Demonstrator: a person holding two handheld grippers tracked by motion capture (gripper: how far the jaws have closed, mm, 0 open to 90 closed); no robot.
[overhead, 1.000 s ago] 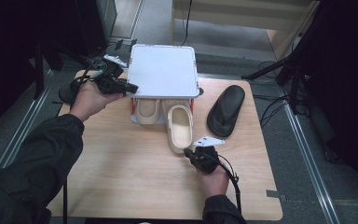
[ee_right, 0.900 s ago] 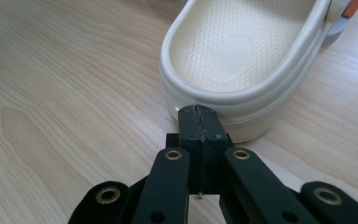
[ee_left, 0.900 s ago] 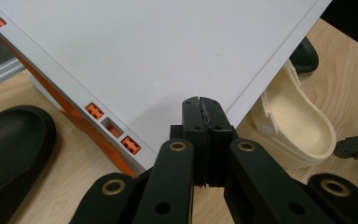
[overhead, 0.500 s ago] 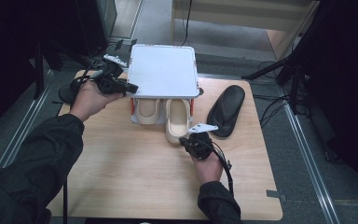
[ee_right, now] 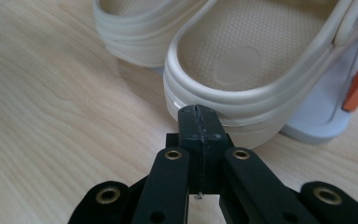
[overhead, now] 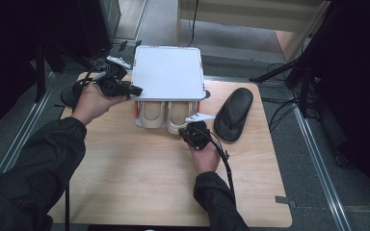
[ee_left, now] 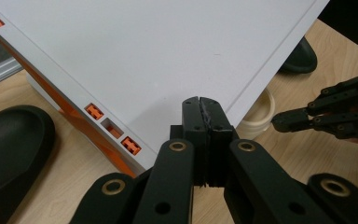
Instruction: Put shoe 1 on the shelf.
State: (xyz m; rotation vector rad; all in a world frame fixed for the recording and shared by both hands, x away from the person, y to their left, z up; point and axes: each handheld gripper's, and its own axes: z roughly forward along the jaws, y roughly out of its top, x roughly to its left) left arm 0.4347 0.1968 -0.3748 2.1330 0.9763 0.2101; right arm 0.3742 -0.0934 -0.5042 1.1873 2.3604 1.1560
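A white shelf rack (overhead: 168, 72) with orange supports stands at the table's back. Two beige slippers lie side by side under it, the left one (overhead: 151, 113) and the right one (overhead: 177, 116), heels sticking out toward me. My right gripper (overhead: 184, 131) is shut and empty, its tips (ee_right: 198, 109) pressed against the right slipper's heel (ee_right: 242, 60). My left gripper (overhead: 138, 90) is also shut and empty. Its tips (ee_left: 200, 100) rest on the near left corner of the rack's white top (ee_left: 158, 51).
A black slipper (overhead: 233, 113) lies on the table right of the rack. Another black slipper (overhead: 70, 96) sits at the left edge behind my left hand. Bare wooden tabletop (overhead: 139, 178) spreads in front. Cables and dark stands surround the table.
My right gripper has moved forward toward the rack, and the right beige slipper has slid further under the shelf with it. The left gripper has stayed at the rack's corner.
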